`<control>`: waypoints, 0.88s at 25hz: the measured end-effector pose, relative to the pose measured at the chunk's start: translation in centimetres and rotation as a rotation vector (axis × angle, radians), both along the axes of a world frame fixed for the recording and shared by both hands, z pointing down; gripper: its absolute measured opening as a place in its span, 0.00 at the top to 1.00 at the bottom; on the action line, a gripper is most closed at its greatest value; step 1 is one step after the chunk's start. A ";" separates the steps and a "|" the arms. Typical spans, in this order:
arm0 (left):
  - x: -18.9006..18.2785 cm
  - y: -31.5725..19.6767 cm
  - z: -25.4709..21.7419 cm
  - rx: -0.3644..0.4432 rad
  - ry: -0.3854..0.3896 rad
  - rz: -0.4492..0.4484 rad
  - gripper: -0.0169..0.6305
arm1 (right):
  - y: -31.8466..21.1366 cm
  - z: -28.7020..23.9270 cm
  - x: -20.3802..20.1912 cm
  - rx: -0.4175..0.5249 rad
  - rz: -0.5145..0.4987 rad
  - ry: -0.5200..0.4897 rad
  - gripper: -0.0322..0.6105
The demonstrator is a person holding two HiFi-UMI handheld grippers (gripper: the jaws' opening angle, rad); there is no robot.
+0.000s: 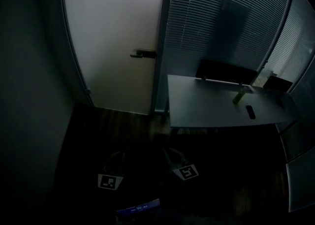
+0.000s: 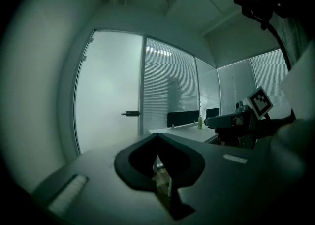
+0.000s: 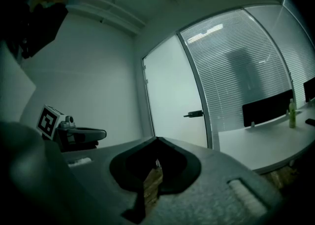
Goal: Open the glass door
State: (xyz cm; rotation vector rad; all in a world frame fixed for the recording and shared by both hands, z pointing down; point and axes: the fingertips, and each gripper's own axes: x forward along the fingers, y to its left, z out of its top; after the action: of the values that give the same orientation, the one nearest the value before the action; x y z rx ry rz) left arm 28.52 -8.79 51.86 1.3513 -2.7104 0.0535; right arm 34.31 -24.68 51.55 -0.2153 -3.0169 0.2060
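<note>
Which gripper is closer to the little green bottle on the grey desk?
Right. The right gripper is over the floor, just short of the grey desk's front edge; the little green bottle is beyond, to its right. The left gripper is farther left.

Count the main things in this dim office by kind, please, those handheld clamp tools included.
glass door: 1
desk: 1
dark divider panels: 2
green bottle: 1
small dark object on the desk: 1
grippers: 2 (left gripper, right gripper)
Total: 8
</note>
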 end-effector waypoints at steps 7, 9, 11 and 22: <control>-4.7 -0.5 0.1 0.007 0.007 -0.018 0.97 | -1.0 0.3 -4.4 0.008 -0.010 0.014 0.95; -6.5 -1.1 0.1 -0.002 -0.004 -0.021 0.97 | -1.7 0.6 -6.5 0.007 -0.011 0.008 0.95; -8.4 -1.8 0.1 -0.010 -0.012 -0.021 0.97 | -2.4 0.7 -8.7 0.001 -0.014 0.001 0.95; -20.1 -6.2 -1.3 -0.027 -0.011 -0.055 0.97 | -7.5 -0.2 -20.8 0.003 -0.034 -0.008 0.95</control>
State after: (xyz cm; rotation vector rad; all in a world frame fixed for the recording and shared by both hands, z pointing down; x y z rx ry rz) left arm 8.43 -15.02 50.57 1.2731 -2.7442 0.0926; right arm 13.50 -32.19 51.34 -0.2673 -3.0189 0.1986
